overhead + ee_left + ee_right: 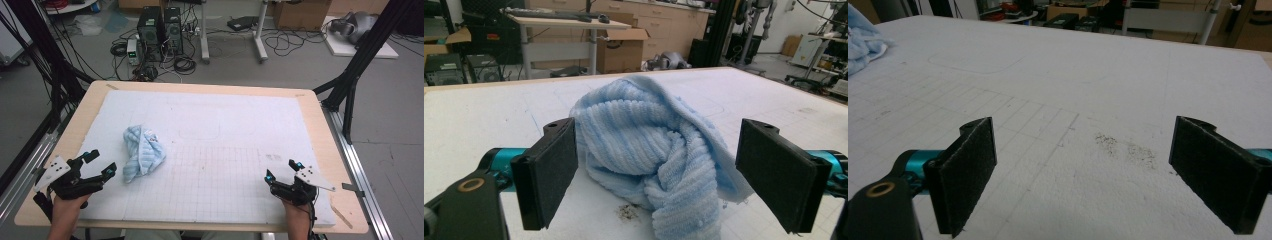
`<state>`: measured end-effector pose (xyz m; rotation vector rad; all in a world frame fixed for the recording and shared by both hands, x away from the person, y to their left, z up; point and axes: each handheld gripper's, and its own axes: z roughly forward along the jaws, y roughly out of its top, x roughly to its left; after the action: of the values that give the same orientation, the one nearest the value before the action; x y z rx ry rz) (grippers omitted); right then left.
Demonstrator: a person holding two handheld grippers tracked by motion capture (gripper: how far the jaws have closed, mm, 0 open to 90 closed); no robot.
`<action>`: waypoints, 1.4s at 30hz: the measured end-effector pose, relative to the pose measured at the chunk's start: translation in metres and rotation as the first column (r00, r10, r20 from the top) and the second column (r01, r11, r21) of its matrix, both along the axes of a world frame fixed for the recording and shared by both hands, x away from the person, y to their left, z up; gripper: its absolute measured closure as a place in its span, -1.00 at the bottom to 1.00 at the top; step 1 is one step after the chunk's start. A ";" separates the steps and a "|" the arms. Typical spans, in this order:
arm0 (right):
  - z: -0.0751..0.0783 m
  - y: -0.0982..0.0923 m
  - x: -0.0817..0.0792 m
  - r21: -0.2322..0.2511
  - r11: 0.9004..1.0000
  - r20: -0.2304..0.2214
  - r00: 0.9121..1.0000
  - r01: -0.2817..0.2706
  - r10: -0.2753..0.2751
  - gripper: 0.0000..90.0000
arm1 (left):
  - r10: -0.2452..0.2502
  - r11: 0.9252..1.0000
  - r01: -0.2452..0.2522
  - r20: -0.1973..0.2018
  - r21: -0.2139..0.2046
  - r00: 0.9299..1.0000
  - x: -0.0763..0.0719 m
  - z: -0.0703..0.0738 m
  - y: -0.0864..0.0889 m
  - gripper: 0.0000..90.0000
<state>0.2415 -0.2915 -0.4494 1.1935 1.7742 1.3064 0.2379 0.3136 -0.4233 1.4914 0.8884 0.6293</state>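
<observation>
Low at the near edge, left hand-held gripper (102, 163) wide, facing blue towel (143, 151), right hand-held gripper (281, 170) wide, empty

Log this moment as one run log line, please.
scene: crumpled blue towel on white mat | left claw: open, facing towel, not touching | right claw: open, over bare mat

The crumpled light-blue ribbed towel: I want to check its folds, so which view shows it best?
The left gripper view: the crumpled light-blue ribbed towel sits close, ahead of the open jaws, with ribs and folds sharp. The high view shows it small but whole on the white mat. The right gripper view catches an edge.
</observation>
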 end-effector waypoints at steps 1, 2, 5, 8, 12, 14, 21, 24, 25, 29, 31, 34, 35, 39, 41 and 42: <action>0.000 0.000 0.000 -0.002 1.000 0.001 1.000 0.000 0.000 -0.76 | 0.000 1.000 0.000 0.000 0.001 1.000 0.000 0.000 0.000 -0.61; 0.000 0.000 0.000 -0.002 1.000 0.001 1.000 0.000 0.000 -0.76 | -0.001 1.000 0.001 0.000 0.002 1.000 0.000 0.001 -0.001 -0.61; 0.000 0.000 0.000 0.000 1.000 0.000 1.000 -0.001 0.001 -0.76 | -0.002 1.000 0.002 0.004 0.004 1.000 0.000 0.002 -0.002 -0.61; 0.000 0.000 -0.001 0.005 1.000 0.002 1.000 0.007 -0.007 -0.76 | -0.001 1.000 0.001 0.005 0.003 1.000 -0.001 0.003 -0.002 -0.61; 0.000 -0.001 -0.001 0.010 1.000 0.001 1.000 0.004 -0.004 -0.76 | 0.007 1.000 -0.007 0.007 0.001 1.000 -0.001 0.005 -0.002 -0.61; 0.000 -0.001 -0.001 0.008 1.000 0.006 1.000 0.002 -0.002 -0.76 | 0.010 1.000 -0.010 0.004 0.000 1.000 -0.001 0.005 -0.002 -0.61; 0.000 0.000 -0.002 0.000 1.000 0.016 1.000 0.006 -0.006 -0.76 | 0.006 1.000 -0.006 -0.012 -0.008 1.000 -0.001 0.006 -0.002 -0.61; 0.000 0.000 -0.002 -0.001 1.000 0.020 1.000 0.003 -0.003 -0.76 | -0.010 1.000 0.009 -0.030 -0.011 1.000 -0.001 0.009 -0.004 -0.62; 0.001 0.000 -0.002 0.002 1.000 0.021 1.000 0.001 -0.002 -0.76 | -0.010 1.000 0.009 -0.030 -0.011 1.000 -0.001 0.009 -0.004 -0.62; 0.001 -0.001 -0.002 0.010 1.000 0.012 1.000 0.002 -0.002 -0.76 | -0.011 1.000 0.011 -0.042 -0.001 0.999 0.000 0.014 -0.007 -0.63; 0.002 -0.002 -0.001 0.041 0.999 -0.026 1.000 -0.001 0.002 -0.76 | -0.015 1.000 0.015 -0.047 0.009 0.999 0.000 0.017 -0.009 -0.63; 0.006 0.001 -0.002 0.038 0.999 -0.026 1.000 -0.015 0.016 -0.76 | -0.018 1.000 0.019 -0.044 0.016 0.999 0.001 0.022 -0.011 -0.63; 0.010 0.005 -0.003 0.030 0.999 -0.024 0.999 -0.033 0.034 -0.76 | -0.021 1.000 0.021 -0.046 0.017 0.999 0.001 0.023 -0.012 -0.63; 0.018 0.011 -0.003 0.024 0.997 -0.029 0.997 -0.073 0.074 -0.76 | -0.040 0.998 0.043 -0.060 0.039 0.997 0.005 0.029 -0.017 -0.63; 0.025 0.016 -0.004 0.028 0.996 -0.012 0.996 -0.089 0.090 -0.76 | -0.052 0.997 0.055 -0.065 0.055 0.997 0.009 0.030 -0.022 -0.63; 0.027 0.018 -0.004 0.029 0.995 -0.008 0.995 -0.098 0.098 -0.76 | -0.054 0.997 0.058 -0.070 0.059 0.996 0.011 0.031 -0.025 -0.63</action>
<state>0.2374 -0.2731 -0.4221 1.1419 1.8473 1.3886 0.2488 0.2888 -0.3923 1.5954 0.8832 0.5713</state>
